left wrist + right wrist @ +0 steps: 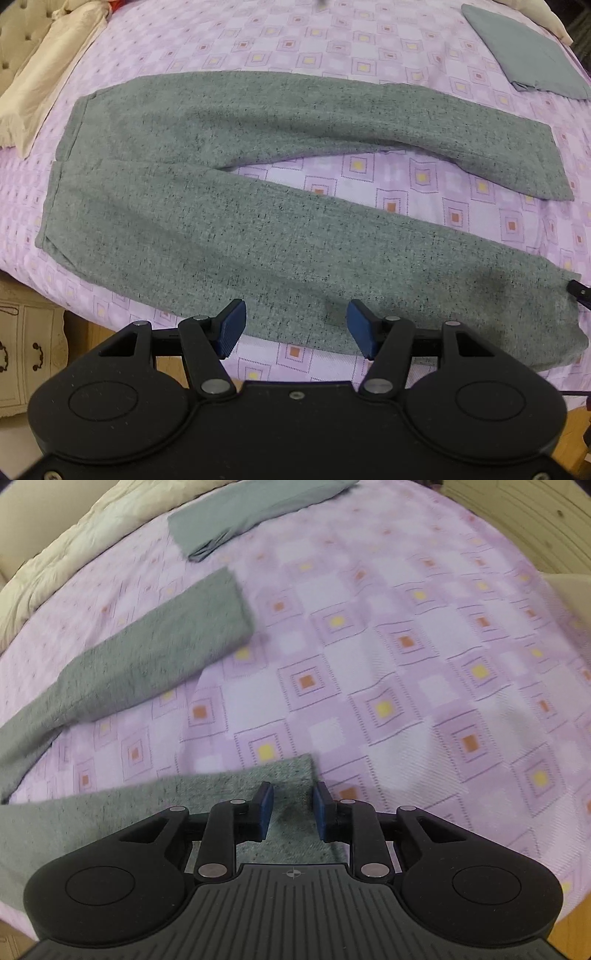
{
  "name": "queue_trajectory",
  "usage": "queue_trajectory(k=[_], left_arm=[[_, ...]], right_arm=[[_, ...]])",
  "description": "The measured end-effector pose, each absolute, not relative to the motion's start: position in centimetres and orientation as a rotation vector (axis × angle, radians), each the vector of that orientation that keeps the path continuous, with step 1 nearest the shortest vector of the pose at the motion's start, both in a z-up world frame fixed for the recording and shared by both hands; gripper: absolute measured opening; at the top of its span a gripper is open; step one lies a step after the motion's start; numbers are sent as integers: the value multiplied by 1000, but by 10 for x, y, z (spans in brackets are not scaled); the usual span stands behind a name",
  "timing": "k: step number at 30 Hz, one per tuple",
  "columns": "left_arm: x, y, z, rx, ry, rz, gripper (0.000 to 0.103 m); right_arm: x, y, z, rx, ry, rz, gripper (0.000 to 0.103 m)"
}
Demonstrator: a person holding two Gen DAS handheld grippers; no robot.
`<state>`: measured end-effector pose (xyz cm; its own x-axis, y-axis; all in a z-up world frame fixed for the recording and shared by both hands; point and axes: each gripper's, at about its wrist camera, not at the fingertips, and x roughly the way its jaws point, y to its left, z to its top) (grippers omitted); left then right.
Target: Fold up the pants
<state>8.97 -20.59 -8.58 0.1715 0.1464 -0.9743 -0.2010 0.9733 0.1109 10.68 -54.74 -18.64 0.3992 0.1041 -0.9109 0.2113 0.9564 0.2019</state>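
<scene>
Grey knit pants [236, 206] lie flat on the purple patterned bedsheet [406, 184], waistband at the left, both legs spread to the right in a V. My left gripper [293, 328] is open and empty, above the lower edge of the near leg. In the right wrist view my right gripper [292, 808] is open, its blue pads [265, 808] just over the hem end of the near leg [221, 797]. The far leg [147, 657] lies up and to the left. The tip of the right gripper [580, 291] shows at the near leg's cuff.
A folded grey cloth [524, 51] lies at the far right of the bed and shows in the right wrist view [236, 517]. Cream pillows [44, 74] lie at the far left. A cream dresser [26, 350] stands beside the near bed edge.
</scene>
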Motion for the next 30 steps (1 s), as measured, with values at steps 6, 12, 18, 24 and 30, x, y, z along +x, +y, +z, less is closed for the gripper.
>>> queue_trajectory(k=[6, 12, 18, 24, 30], left_arm=[[93, -200, -89, -72, 1387, 272, 64], [95, -195, -89, -88, 1385, 292, 64], [101, -185, -93, -131, 1392, 329, 64], [105, -181, -91, -133, 1386, 363, 64], [105, -176, -90, -131, 1384, 407, 64]], right_arm=[[115, -542, -176, 152, 1101, -111, 2], [123, -534, -162, 96, 1068, -143, 8], [167, -528, -150, 179, 988, 2, 24], [238, -522, -160, 207, 974, 15, 25], [293, -513, -187, 100, 1027, 30, 31]])
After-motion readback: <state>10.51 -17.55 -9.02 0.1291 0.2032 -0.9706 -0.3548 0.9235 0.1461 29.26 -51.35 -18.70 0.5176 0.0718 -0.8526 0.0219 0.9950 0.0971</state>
